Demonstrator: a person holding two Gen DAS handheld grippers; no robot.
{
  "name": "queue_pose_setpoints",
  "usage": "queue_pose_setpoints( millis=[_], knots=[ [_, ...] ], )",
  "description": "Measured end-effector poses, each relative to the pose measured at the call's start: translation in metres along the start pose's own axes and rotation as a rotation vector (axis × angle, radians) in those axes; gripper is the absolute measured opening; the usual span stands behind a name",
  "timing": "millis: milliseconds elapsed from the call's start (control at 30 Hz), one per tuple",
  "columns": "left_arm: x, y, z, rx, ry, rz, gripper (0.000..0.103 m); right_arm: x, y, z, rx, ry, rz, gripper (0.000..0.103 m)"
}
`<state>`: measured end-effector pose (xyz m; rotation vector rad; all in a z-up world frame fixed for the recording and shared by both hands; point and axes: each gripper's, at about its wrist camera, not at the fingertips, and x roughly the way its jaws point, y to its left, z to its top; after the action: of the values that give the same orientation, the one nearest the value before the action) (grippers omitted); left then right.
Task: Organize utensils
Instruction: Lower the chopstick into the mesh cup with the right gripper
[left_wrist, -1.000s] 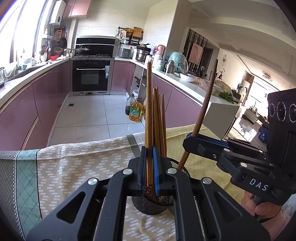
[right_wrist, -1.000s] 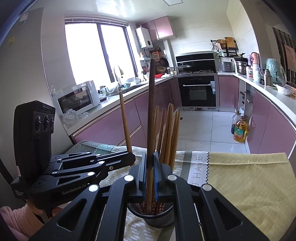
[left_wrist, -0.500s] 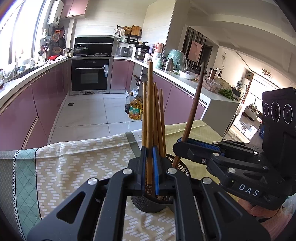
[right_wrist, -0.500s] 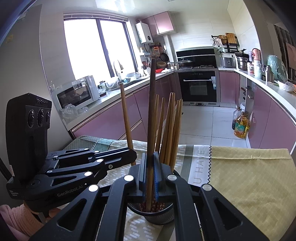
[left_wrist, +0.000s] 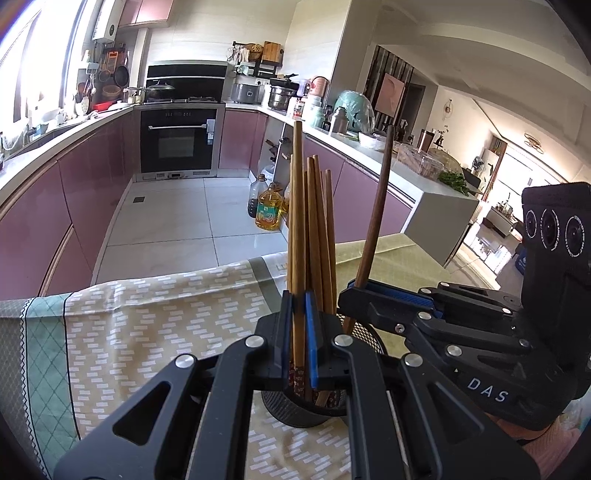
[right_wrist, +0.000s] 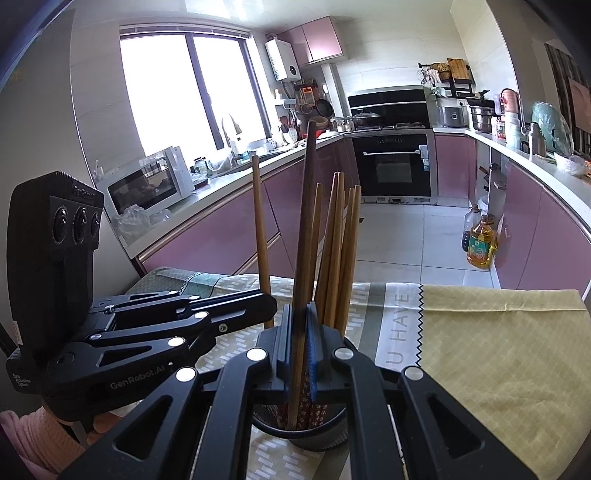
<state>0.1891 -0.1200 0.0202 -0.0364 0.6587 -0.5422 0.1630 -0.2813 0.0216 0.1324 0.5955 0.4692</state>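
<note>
A black mesh cup (left_wrist: 295, 408) (right_wrist: 314, 435) stands on the table and holds several wooden chopsticks (left_wrist: 321, 236) (right_wrist: 338, 243) upright. My left gripper (left_wrist: 298, 332) is shut on a light wooden chopstick (left_wrist: 297, 206), whose lower end is inside the cup. My right gripper (right_wrist: 300, 339) is shut on a darker chopstick (right_wrist: 306, 206), whose lower end is also in the cup. In the left wrist view the right gripper (left_wrist: 351, 291) comes in from the right with the dark chopstick (left_wrist: 376, 206). In the right wrist view the left gripper (right_wrist: 271, 299) comes in from the left with the light chopstick (right_wrist: 260, 229).
The table carries a patterned cloth (left_wrist: 147, 317) and a yellow-green cloth (right_wrist: 498, 350). Beyond the table edge lie the kitchen floor (left_wrist: 177, 221), purple cabinets (right_wrist: 221, 236), an oven (left_wrist: 181, 140) and oil bottles (left_wrist: 269, 210).
Both grippers have moved down with their chopsticks, sinking them deeper into the cup. The right gripper has moved closer to the left one.
</note>
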Motion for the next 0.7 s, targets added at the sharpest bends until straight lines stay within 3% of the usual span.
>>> queue_pose_setpoints(
  millis=[700],
  knots=[
    [0.019, 0.005, 0.003, -0.022, 0.034, 0.006, 0.008, 0.009, -0.010, 0.004, 0.046, 0.011, 0.012, 0.007]
  ],
)
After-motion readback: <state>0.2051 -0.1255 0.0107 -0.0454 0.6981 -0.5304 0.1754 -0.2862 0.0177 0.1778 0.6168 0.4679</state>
